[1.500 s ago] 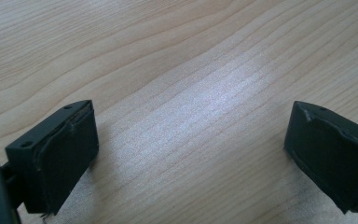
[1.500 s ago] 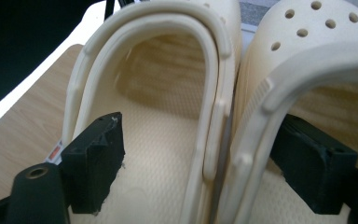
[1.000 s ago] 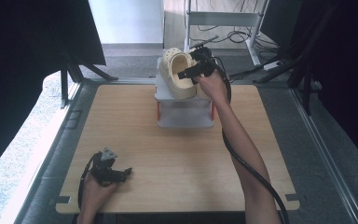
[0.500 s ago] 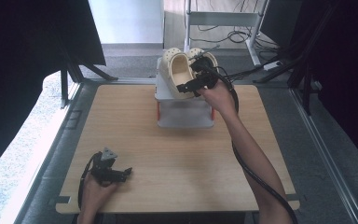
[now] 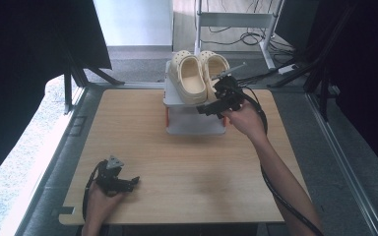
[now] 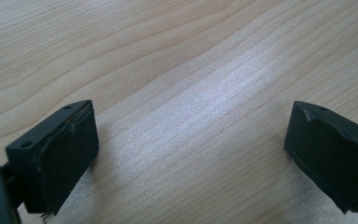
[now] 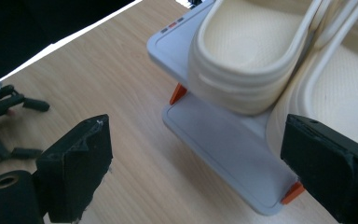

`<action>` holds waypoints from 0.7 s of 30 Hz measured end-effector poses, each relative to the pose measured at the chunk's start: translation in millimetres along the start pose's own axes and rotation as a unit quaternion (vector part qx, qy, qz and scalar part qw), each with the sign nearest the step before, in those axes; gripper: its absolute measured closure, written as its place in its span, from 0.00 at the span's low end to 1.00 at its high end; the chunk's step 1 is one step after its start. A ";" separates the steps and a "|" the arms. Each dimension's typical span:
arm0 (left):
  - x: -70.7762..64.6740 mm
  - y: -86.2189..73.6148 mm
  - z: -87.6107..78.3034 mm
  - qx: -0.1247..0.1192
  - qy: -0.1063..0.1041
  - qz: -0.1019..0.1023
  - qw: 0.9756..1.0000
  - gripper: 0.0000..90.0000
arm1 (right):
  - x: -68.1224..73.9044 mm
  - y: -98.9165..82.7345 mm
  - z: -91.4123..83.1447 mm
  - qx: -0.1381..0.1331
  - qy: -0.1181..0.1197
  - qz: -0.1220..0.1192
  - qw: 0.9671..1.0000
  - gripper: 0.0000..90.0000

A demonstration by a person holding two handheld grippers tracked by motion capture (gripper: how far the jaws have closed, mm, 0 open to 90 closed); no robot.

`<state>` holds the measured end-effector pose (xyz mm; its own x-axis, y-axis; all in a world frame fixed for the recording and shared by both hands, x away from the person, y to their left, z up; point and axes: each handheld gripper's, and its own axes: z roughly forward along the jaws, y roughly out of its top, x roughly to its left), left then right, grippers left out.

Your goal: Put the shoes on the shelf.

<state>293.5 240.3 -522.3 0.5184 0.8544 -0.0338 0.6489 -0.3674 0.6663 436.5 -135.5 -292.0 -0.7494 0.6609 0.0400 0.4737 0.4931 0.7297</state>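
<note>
- Right gripper (image 5: 211, 104), upper centre of the high view: jaws wide apart, empty, just beside the clogs (image 5: 200, 76) on the rack (image 5: 195, 123).
- Left gripper (image 5: 128, 182), lower left: jaws wide, empty, over bare table (image 5: 187, 167).

A wooden table (image 5: 177, 147) (pale grain), black curtains (image 5: 24, 59) and floor cables (image 5: 236, 34) beyond.

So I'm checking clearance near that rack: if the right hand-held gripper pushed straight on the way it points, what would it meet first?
Probably the rack's lower grey shelf, which lies between the open jaws of the right hand-held gripper. The cream clogs sit on the upper shelf just above that line. Depth is hard to judge.
</note>
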 end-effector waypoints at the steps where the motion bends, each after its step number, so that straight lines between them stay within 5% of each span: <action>1: 0.0 0.0 0.0 0.000 0.000 0.000 1.000 0.03 | 0.6 -4.1 -2.0 -0.001 0.002 -0.001 1.000 0.10; 21: -0.3 0.1 0.2 -0.001 0.001 -0.002 1.000 0.03 | -16.1 -88.2 -25.2 0.009 0.002 0.006 1.000 0.12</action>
<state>293.5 240.0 -522.3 0.5150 0.8565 -0.0349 0.6500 -0.3637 0.6672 395.2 -203.8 -339.8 -0.7449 0.6652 0.0511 0.4914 0.4952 0.7165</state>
